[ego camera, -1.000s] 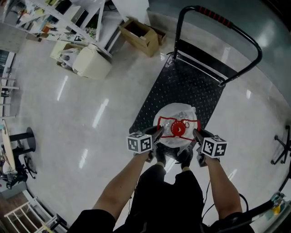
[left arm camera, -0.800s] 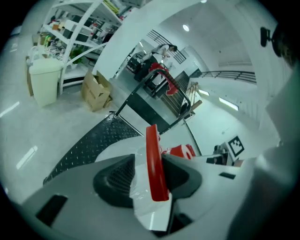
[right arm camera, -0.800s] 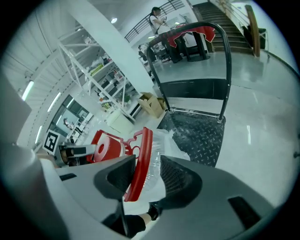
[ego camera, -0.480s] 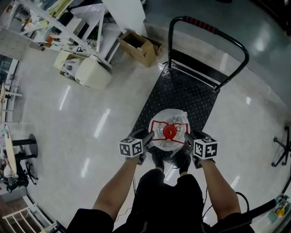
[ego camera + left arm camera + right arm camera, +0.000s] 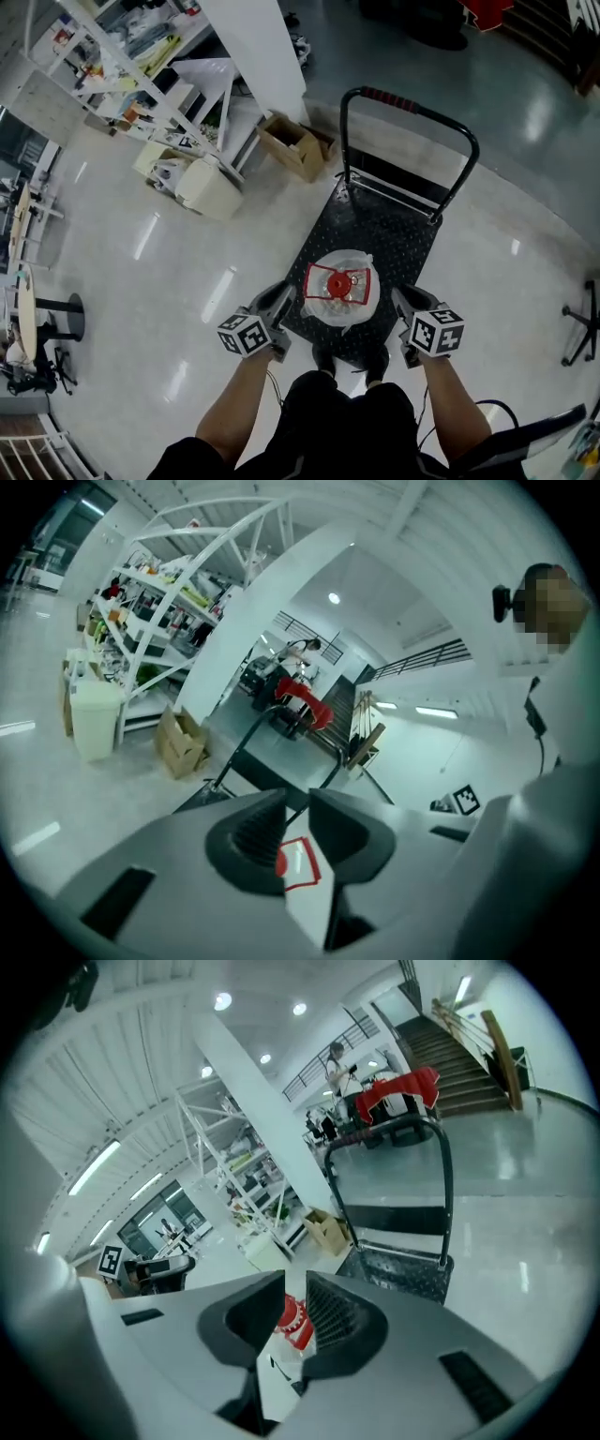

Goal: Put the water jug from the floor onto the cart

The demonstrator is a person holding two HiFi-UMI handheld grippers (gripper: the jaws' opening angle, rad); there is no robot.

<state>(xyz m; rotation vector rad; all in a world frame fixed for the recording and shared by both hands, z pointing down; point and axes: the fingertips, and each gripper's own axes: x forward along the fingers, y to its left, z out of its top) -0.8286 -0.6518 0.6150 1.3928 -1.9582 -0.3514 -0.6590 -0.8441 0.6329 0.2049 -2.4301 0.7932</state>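
The water jug (image 5: 339, 286), clear with a red cap and a red-edged label, stands upright near the front end of the black cart deck (image 5: 386, 234). My left gripper (image 5: 281, 298) hangs to its left and my right gripper (image 5: 401, 302) to its right, both clear of it. In the left gripper view the jaws (image 5: 298, 803) stand a little apart, empty, and the jug's label (image 5: 300, 864) shows below through the gap. The right gripper (image 5: 295, 1288) is the same, with the red cap (image 5: 293, 1322) seen beyond. Both pairs of jaws have just been closing on nothing.
The cart's black handle (image 5: 405, 105) rises at its far end. A cardboard box (image 5: 295, 145) and a white bin (image 5: 211, 183) lie left of the cart below white shelving (image 5: 122, 66) and a pillar (image 5: 262, 47). The person's shoes (image 5: 349, 356) touch the cart's front edge.
Both grippers have left the jug's top, moved outward and risen. The jug stays on the cart, and the head view has lifted away from it.
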